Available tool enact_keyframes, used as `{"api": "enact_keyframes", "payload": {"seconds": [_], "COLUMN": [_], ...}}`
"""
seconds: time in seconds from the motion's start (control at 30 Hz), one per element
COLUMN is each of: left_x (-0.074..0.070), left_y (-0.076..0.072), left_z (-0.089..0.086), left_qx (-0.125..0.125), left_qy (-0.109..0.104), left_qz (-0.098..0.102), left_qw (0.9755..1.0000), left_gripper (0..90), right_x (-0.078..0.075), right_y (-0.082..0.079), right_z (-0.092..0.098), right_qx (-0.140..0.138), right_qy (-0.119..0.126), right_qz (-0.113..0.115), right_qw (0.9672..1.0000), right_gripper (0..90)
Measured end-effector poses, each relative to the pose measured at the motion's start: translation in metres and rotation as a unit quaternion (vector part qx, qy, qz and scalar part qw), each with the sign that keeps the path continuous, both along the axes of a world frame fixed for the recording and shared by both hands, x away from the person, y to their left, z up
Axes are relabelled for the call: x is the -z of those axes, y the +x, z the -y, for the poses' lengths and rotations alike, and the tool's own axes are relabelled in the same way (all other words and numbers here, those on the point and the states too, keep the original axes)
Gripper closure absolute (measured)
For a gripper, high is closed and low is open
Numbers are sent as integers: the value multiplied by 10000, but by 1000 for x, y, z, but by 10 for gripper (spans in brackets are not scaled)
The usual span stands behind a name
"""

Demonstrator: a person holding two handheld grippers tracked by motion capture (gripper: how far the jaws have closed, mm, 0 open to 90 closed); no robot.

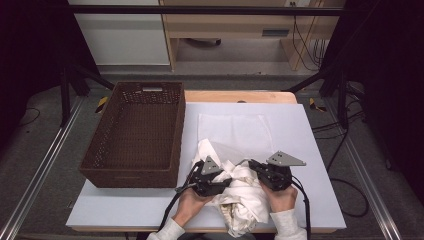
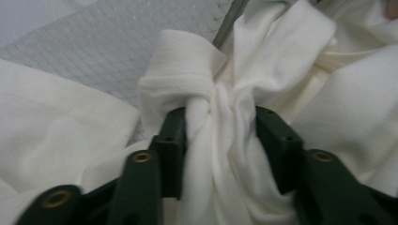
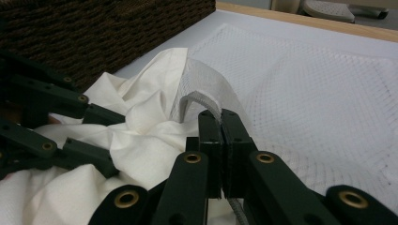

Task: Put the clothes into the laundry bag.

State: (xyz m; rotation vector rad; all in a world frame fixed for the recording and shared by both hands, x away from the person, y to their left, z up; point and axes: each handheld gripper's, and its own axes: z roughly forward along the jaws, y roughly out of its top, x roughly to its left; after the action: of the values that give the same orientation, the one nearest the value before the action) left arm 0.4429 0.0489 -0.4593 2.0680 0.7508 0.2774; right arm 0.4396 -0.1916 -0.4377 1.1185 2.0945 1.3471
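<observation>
A cream garment (image 1: 245, 200) lies crumpled at the table's near edge, partly on a white mesh bag (image 1: 235, 131) spread flat behind it. My left gripper (image 1: 224, 181) is shut on a twisted bunch of the garment (image 2: 281, 56), its pads squeezing the cloth from both sides (image 2: 220, 126). The mesh bag (image 2: 94, 47) shows behind the bunch. My right gripper (image 1: 251, 165) is shut on the mesh bag's woven edge band (image 3: 197, 101), which is lifted off the table (image 3: 220, 119). The garment (image 3: 141, 140) and the left gripper (image 3: 94, 136) lie just to its left.
A dark brown wicker basket (image 1: 135, 135) stands open on the left of the white table mat (image 1: 310, 150), its wall (image 3: 94, 33) close to the garment. Free mat lies to the right of the mesh bag. Black frame bars and cables surround the table.
</observation>
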Motion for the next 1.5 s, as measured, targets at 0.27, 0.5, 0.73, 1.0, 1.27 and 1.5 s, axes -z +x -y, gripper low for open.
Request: {"api": "enact_keyframes", "payload": {"seconds": [0.27,0.5,0.73,1.0,1.27,1.5], "left_x": [-34,-28,-6,-23,-31,16], "left_y": [-38,-23,5,-4,-24,-5], "left_z": [22,61,72,39,-7,-18], "left_qx": [322,389,40,42,-64,-46], "left_qy": [-113,612,932,164,295,-9], "left_qz": [778,718,517,470,532,-326], "left_qw": [9964,9948,9943,9988,9981,9995], "left_gripper": [724,723,721,378,220,437], "right_x": [1,2,-10,-7,-6,-4], "right_y": [0,0,-7,-6,-6,-5], "right_z": [-3,1,6,10,8,5], "right_qx": [59,86,-48,-2,40,29], "right_qy": [40,140,392,307,219,144], "right_qz": [8,59,270,189,183,147], "right_qw": [10000,9998,9989,9993,9996,9998], "right_gripper": [890,890,891,890,890,890]}}
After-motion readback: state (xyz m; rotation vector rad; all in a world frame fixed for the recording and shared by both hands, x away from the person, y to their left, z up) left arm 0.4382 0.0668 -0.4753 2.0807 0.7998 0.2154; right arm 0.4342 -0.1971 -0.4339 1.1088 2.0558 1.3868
